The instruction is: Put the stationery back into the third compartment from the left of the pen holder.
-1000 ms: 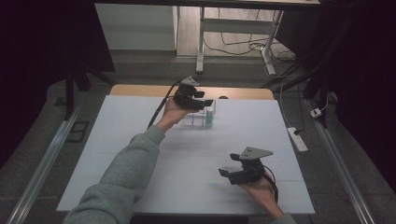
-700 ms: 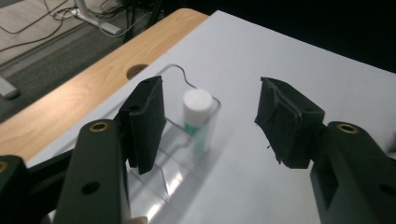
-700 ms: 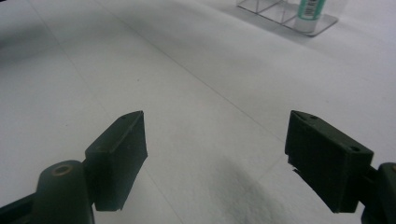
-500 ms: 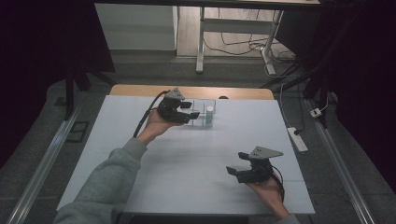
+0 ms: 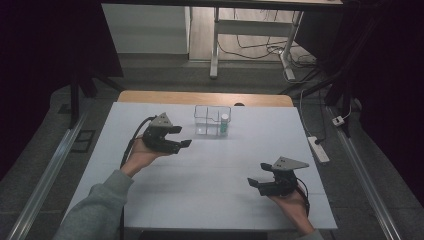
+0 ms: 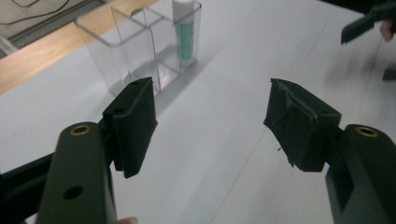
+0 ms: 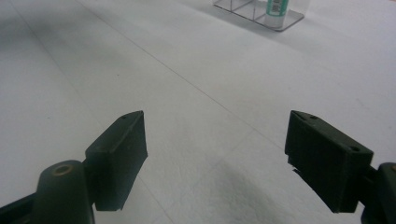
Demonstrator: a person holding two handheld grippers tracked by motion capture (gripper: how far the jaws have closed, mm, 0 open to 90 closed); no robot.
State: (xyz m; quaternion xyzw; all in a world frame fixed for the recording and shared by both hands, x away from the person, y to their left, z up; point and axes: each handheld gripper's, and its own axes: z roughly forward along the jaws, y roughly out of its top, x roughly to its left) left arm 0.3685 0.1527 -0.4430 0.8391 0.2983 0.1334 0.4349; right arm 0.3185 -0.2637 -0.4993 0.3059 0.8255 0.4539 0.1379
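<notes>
Since a second ago, the left gripper (image 5: 172,138) has drawn back from the clear organizer (image 5: 212,120) toward seven o'clock, and it now hangs over open bench (image 5: 210,200) just short of the box. The right gripper (image 5: 265,183) has barely shifted and sits low at about five o'clock on the bench.

By the look of it, the placing is done: a white tube with a green label (image 5: 224,123) stands upright in the right-hand compartment of the organizer, at roughly twelve o'clock on the white surface, and the other compartments look empty. Nothing else lies loose on the bench, so what remains seems to be only bringing the hands back to rest, or fetching another item if one is meant to follow.

From the left gripper view, the jaws stand wide apart with nothing between them, the organizer (image 6: 140,46) and tube (image 6: 185,28) ahead at eleven o'clock. From the right gripper view, that gripper's jaws are likewise spread wide and hold nothing, bare bench beneath, the organizer far off at one o'clock.
</notes>
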